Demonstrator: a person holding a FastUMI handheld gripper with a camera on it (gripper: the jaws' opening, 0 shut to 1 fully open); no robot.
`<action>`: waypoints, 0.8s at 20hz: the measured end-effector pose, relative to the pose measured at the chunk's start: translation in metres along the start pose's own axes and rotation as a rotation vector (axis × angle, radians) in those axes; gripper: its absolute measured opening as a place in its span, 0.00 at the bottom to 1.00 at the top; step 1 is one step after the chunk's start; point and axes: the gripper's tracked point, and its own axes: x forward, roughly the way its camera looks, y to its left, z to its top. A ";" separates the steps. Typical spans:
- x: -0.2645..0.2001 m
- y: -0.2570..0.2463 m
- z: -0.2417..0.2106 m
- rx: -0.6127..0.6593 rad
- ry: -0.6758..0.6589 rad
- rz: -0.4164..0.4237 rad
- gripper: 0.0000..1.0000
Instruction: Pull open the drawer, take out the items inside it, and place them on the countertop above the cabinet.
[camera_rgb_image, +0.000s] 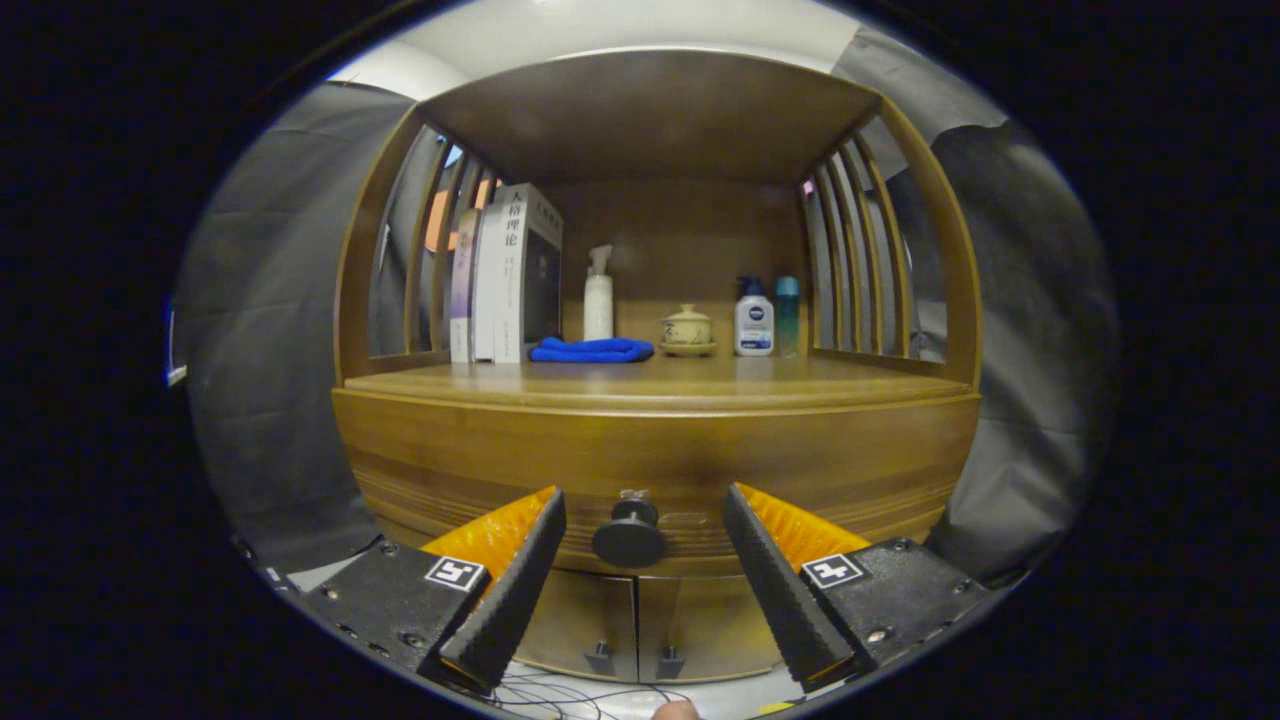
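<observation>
hand-held gripper (640, 505) sits low in front of the wooden cabinet, fingers spread wide and holding nothing. between the two fingers, a bit ahead of the tips, is the round dark knob (629, 536) of the brown wooden drawer front (660, 460); neither finger touches it. the drawer looks closed, front flush with the cabinet, contents hidden. below the knob are two lower cabinet doors (636, 625) with small dark handles side by side at the centre seam. thin wires (560, 695) lie on the pale floor nearest the camera.

above the drawer is the wooden countertop (700, 385), an open shelf with slatted sides and a wooden roof. far back on it, left to right: upright books (510, 275) standing against the left slats, a folded blue cloth (592, 350) lying just right of the books, a white spray bottle (598, 297) behind the cloth, a small beige lidded ceramic cup on a saucer (687, 330) near centre, a white lotion bottle with a dark blue cap (754, 318), and a teal bottle (788, 312) just beside it on the right. front part of the countertop is bare wood. grey cloth hangs on both sides of the cabinet.
</observation>
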 end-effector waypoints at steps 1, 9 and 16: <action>0.003 0.003 -0.005 -0.002 0.010 0.004 1.00; 0.015 0.010 -0.014 -0.013 0.038 0.017 0.84; 0.018 0.004 -0.012 -0.044 0.030 -0.020 0.47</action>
